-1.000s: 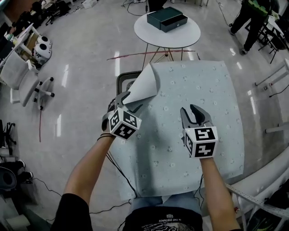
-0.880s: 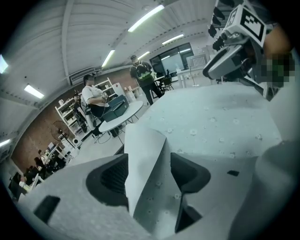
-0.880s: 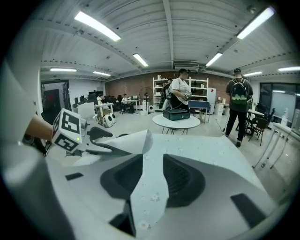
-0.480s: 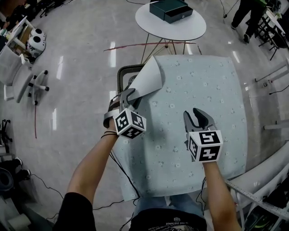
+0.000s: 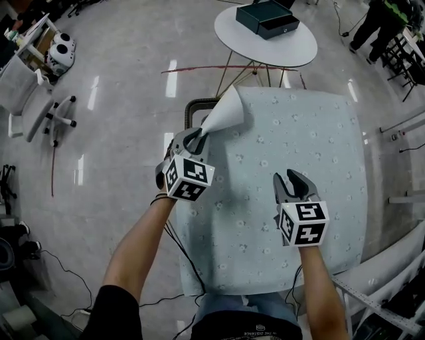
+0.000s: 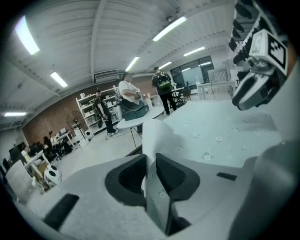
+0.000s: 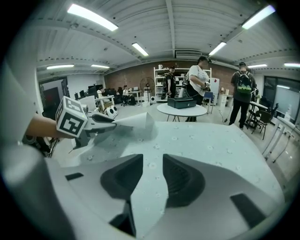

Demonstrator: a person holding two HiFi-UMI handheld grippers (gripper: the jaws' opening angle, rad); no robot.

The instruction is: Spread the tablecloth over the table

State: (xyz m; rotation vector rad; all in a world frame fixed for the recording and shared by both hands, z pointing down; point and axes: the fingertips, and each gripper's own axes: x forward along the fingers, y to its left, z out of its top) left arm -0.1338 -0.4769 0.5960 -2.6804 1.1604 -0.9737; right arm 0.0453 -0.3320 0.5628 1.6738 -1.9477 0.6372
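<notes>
A pale blue-green tablecloth (image 5: 299, 146) with a small flower print covers the table. Its far left corner (image 5: 226, 116) is curled back, white underside up, in a cone. My left gripper (image 5: 196, 138) is at the tip of that cone. In the left gripper view its jaws are closing, and the cloth corner (image 6: 157, 136) is pinched in the narrow gap of the left gripper (image 6: 151, 164). My right gripper (image 5: 292, 182) hovers open just above the cloth's near middle. The right gripper (image 7: 153, 168) has only flat cloth beyond its jaws.
A round white table (image 5: 265, 43) bearing a dark box (image 5: 269, 16) stands beyond the far edge. A dark chair frame (image 5: 196, 106) sits under the curled corner. An office chair (image 5: 40, 113) is at the far left. People (image 7: 199, 79) stand in the background.
The left gripper's jaws have come together on the curled corner, and the flap has narrowed into a cone. The right gripper has sunk closer to the cloth.
</notes>
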